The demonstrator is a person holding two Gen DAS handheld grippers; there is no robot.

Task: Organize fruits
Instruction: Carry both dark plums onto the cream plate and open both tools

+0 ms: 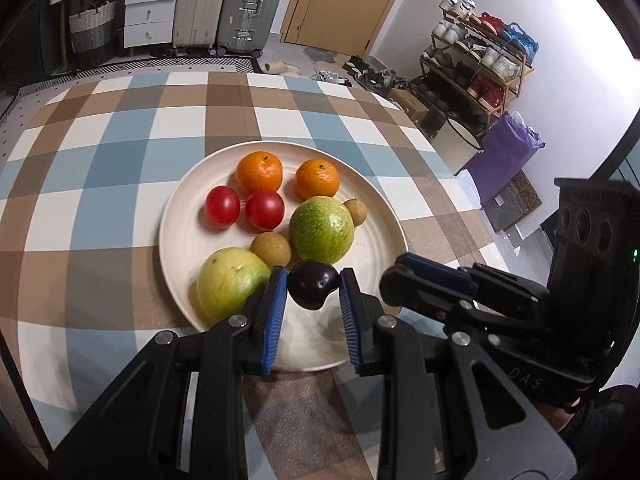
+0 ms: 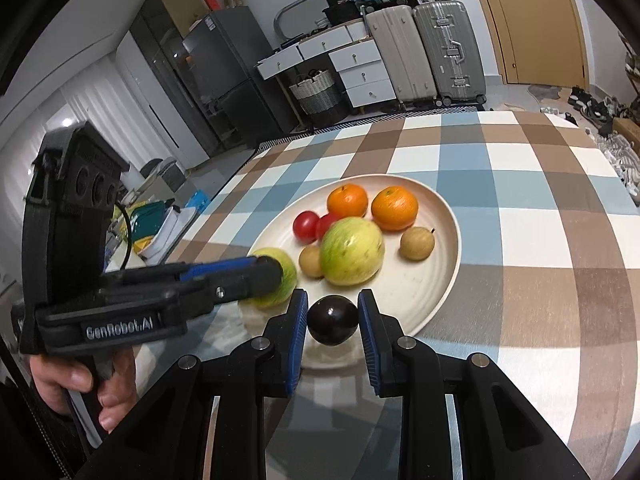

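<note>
Checked tablecloth (image 1: 120, 160) covers the table. Left gripper (image 1: 314, 292) jaws pinch a dark plum (image 1: 312, 286) at lower centre; right gripper (image 2: 333, 316) jaws clamp a second dark plum (image 2: 332, 320) likewise. Just beyond, mid-frame, a cream plate (image 1: 380, 208) holds oranges (image 1: 259, 172), tomatoes (image 1: 223, 211) and green fruits (image 1: 321, 229).

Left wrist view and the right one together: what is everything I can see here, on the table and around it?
plate: one, cream, on the tablecloth
tablecloth: one, blue, brown and white checks, over the table
oranges: two, orange, far side of the plate
tomatoes: two, red, left part of the plate
green fruits: two, yellow-green, mid-plate and near left rim
small brown fruits: two, tan, either side of the middle green fruit
plums: two, dark purple, one gripped by each gripper
suitcases: two, grey and beige, far wall
shoe rack: one, wooden, right of the table
left gripper: black, blue pads
right gripper: same
hand: one, on the left gripper's handle
</note>
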